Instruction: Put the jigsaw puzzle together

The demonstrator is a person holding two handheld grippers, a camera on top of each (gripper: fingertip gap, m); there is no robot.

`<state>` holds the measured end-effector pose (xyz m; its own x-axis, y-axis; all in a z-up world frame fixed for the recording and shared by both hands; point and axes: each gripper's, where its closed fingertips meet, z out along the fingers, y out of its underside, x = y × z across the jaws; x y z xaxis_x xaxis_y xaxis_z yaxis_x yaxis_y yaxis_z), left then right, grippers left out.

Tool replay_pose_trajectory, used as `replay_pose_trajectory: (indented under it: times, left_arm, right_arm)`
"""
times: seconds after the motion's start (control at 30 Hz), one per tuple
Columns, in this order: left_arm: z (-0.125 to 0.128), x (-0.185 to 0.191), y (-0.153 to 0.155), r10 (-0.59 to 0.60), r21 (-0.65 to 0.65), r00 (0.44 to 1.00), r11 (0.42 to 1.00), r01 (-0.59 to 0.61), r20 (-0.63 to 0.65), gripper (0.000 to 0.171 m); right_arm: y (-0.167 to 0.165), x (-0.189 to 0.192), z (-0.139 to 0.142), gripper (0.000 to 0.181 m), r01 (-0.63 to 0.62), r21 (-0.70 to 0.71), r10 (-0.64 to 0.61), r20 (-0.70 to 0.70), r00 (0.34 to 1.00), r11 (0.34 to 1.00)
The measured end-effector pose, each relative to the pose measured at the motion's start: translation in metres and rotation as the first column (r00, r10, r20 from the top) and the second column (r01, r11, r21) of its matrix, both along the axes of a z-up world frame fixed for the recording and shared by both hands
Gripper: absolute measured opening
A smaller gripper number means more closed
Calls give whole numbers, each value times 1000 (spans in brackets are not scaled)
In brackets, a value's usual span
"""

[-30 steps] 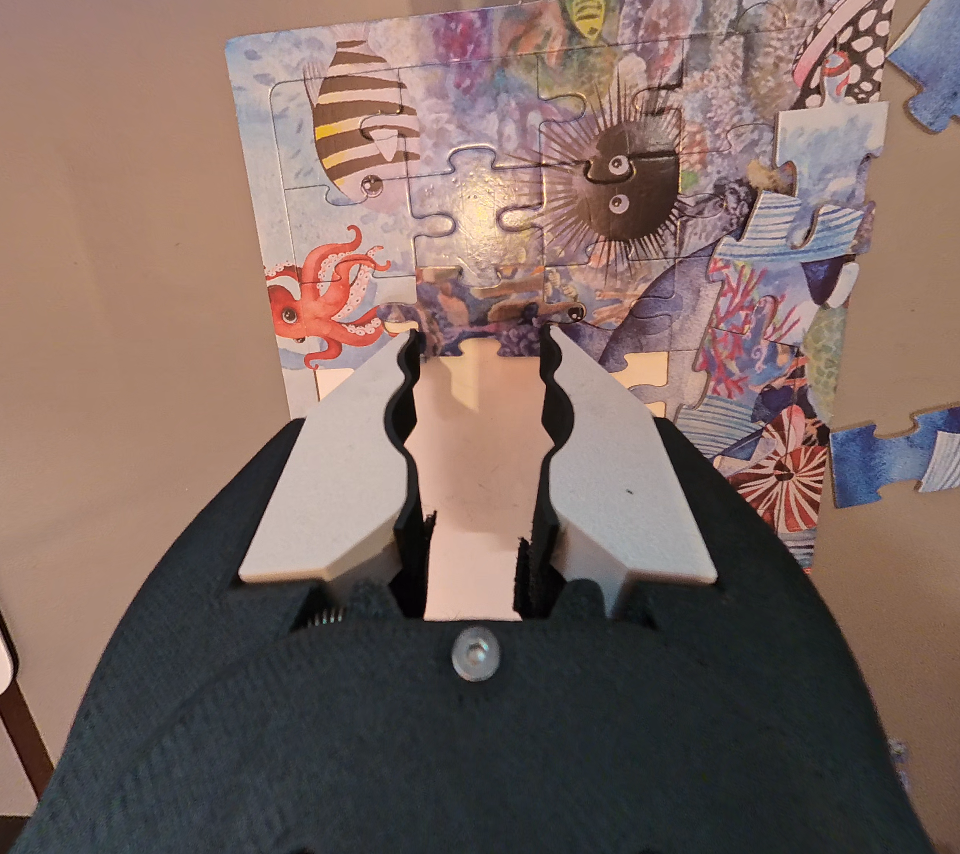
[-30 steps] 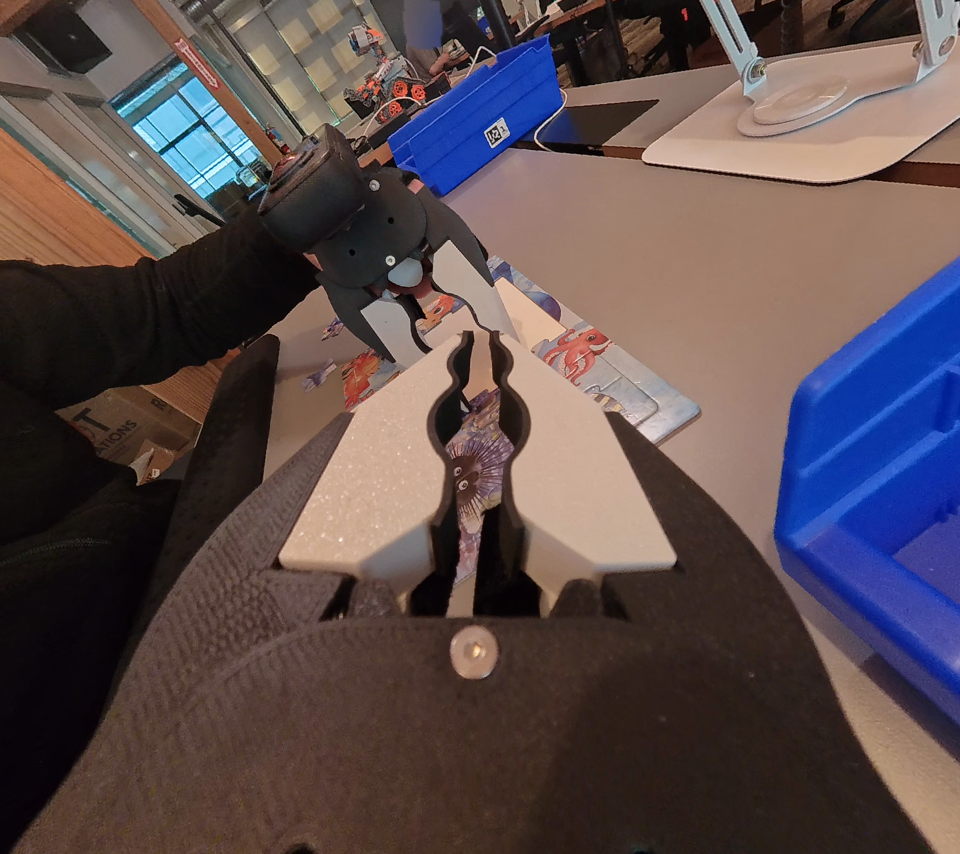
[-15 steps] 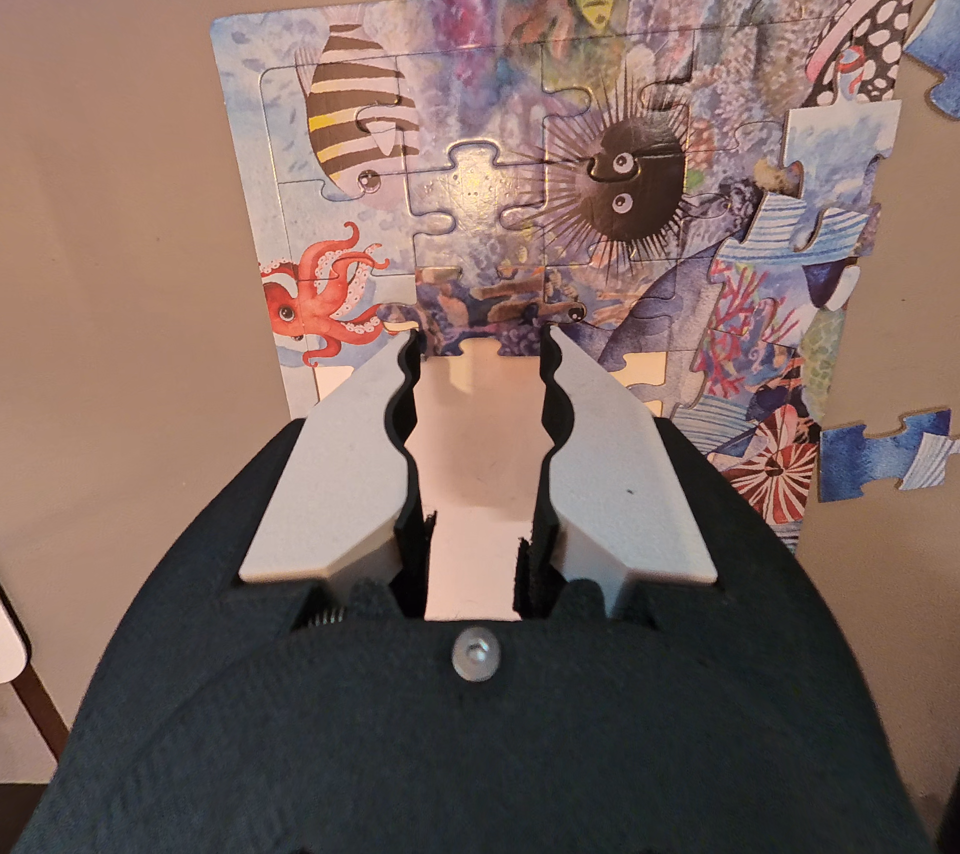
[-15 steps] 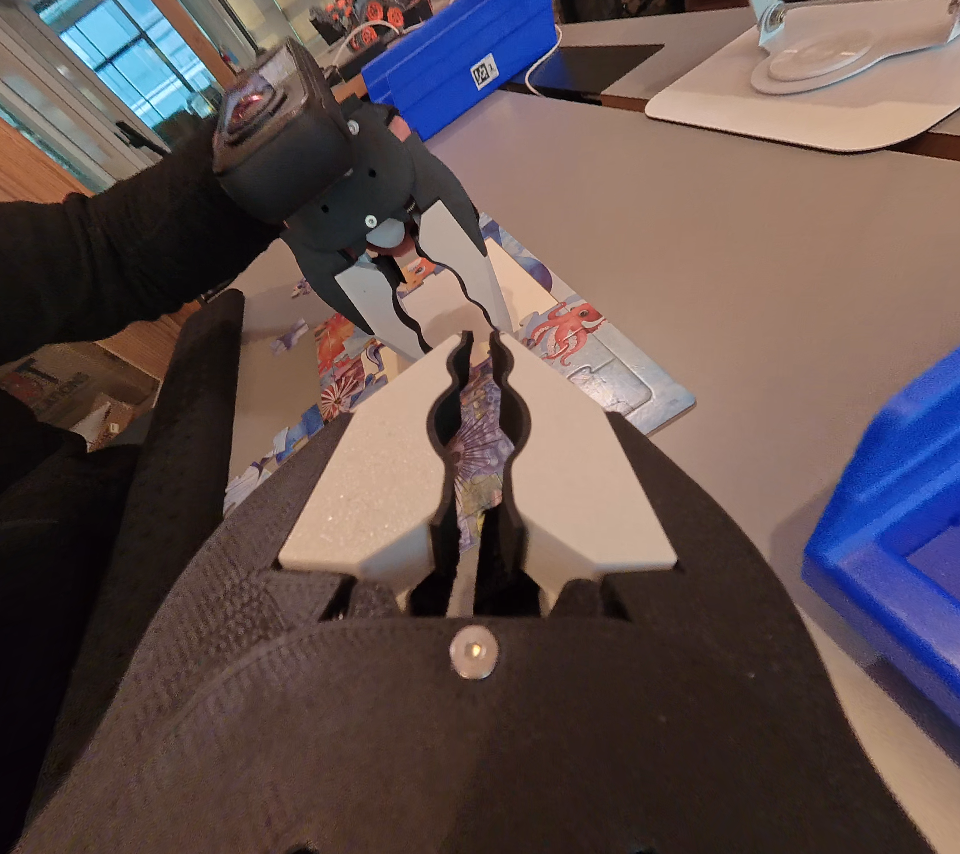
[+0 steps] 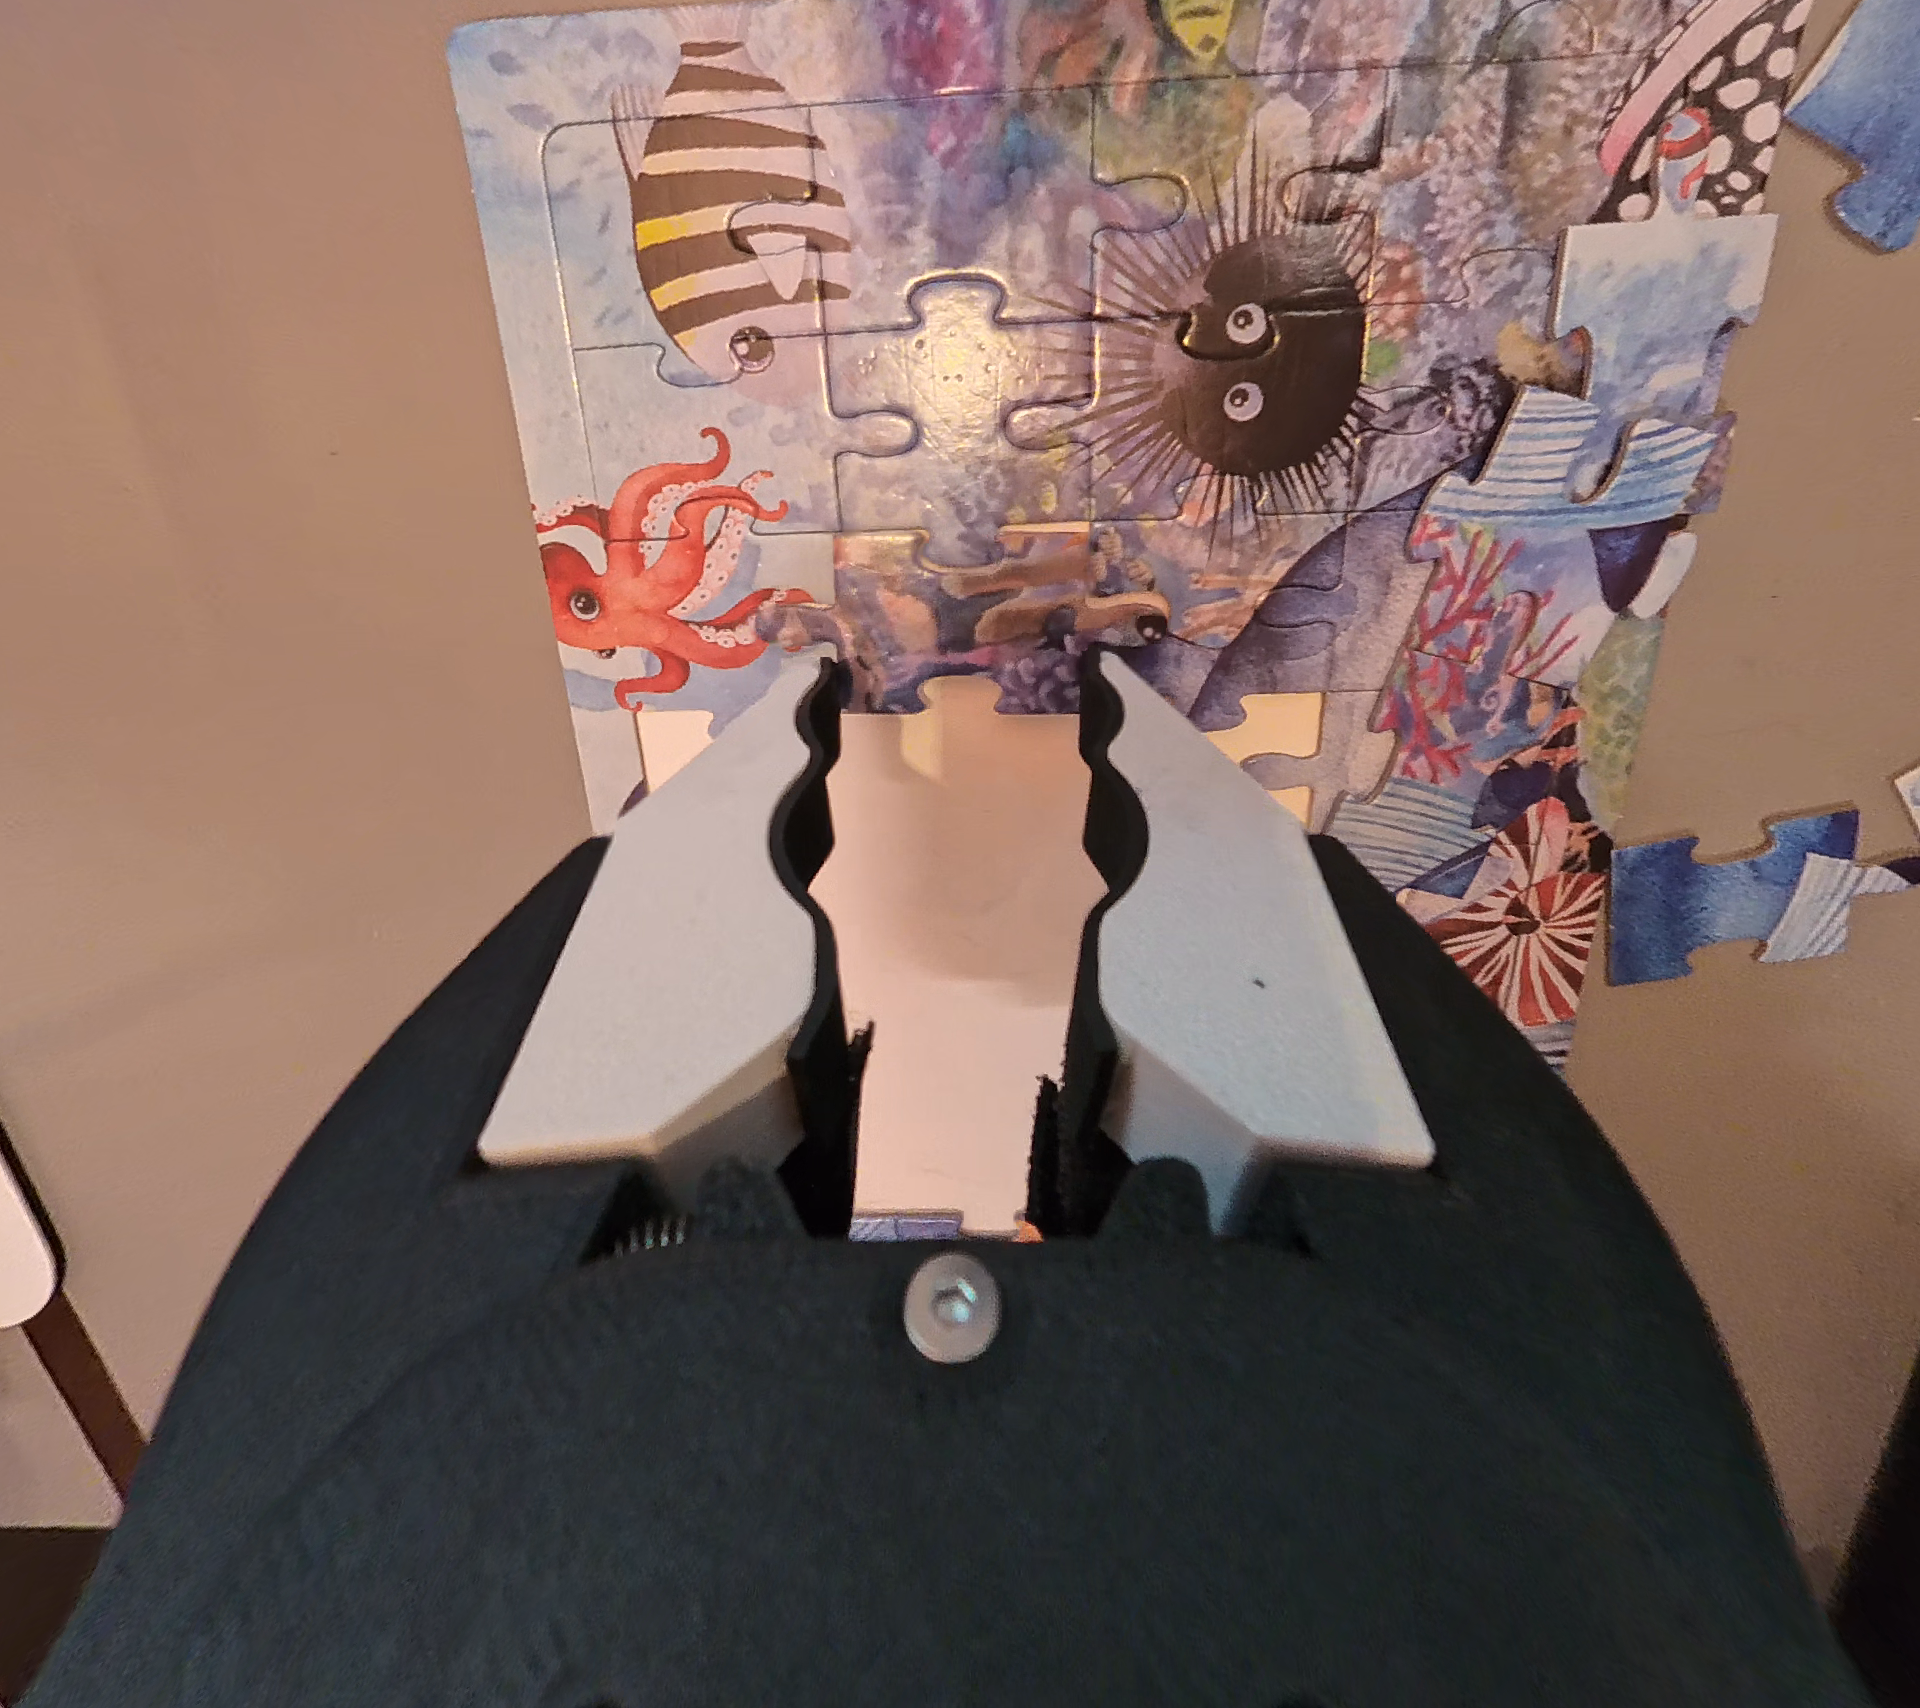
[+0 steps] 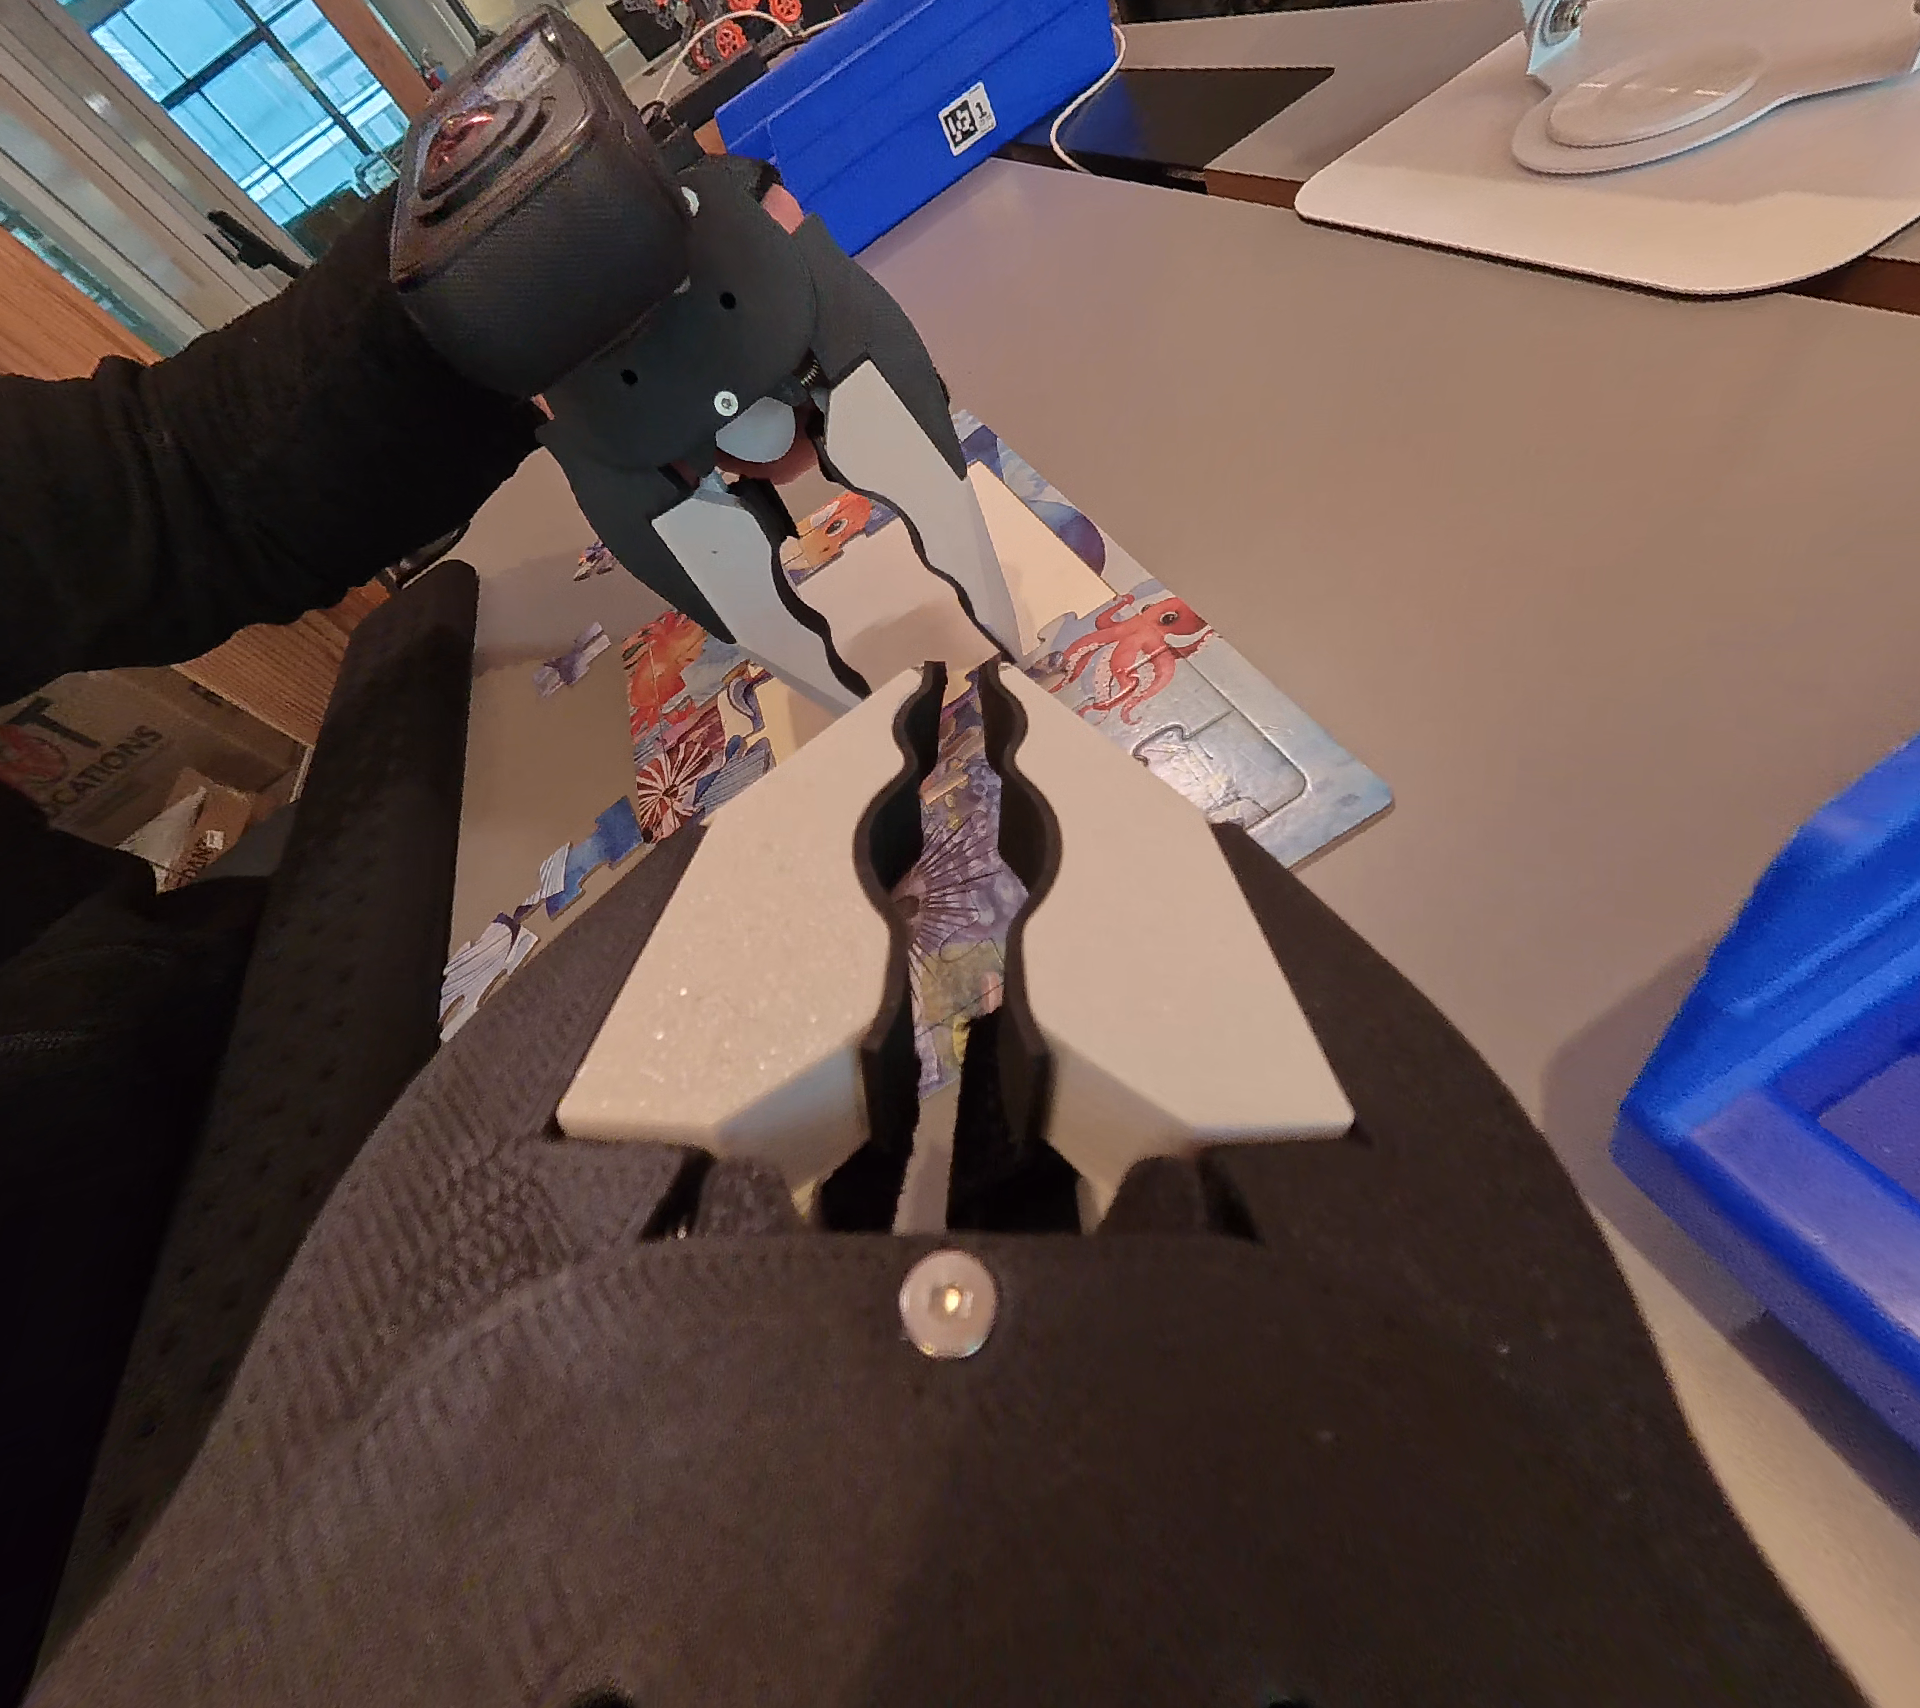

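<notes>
The left gripper hangs over the near edge of the jigsaw puzzle, its grey fingers spread apart with nothing between them; bare cream backing shows in the gap. The right gripper has its jaws almost together, with no piece seen gripped.

The puzzle lies flat on the grey bench, mostly filled: a striped fish, a black spiky urchin, a red octopus. Loose blue pieces lie on the bench just beside its right edge.

Only the right wrist view shows the blue bin at the bench's right edge, its contents hidden, a second blue bin farther back, and the left gripper held by a black-sleeved arm.
</notes>
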<state>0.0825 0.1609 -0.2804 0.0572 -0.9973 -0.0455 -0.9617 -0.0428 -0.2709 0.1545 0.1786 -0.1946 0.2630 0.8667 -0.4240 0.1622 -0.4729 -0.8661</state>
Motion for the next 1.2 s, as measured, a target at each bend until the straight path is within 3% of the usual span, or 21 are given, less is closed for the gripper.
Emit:
replay_pose_trajectory:
  times: [0.83, 1.2]
  left_arm:
    - [-7, 0, -2, 5, -35, 999, 999, -6, -36, 44]
    - [6, 1, -1, 1, 42, 1000, 999, -1, -7, 44]
  right_arm:
    - [-1, 1, 5, 6, -2, 6, 2, -13, 1000, 1000]
    - [-2, 0, 7, 6, -6, 5, 7, -19, 1000, 1000]
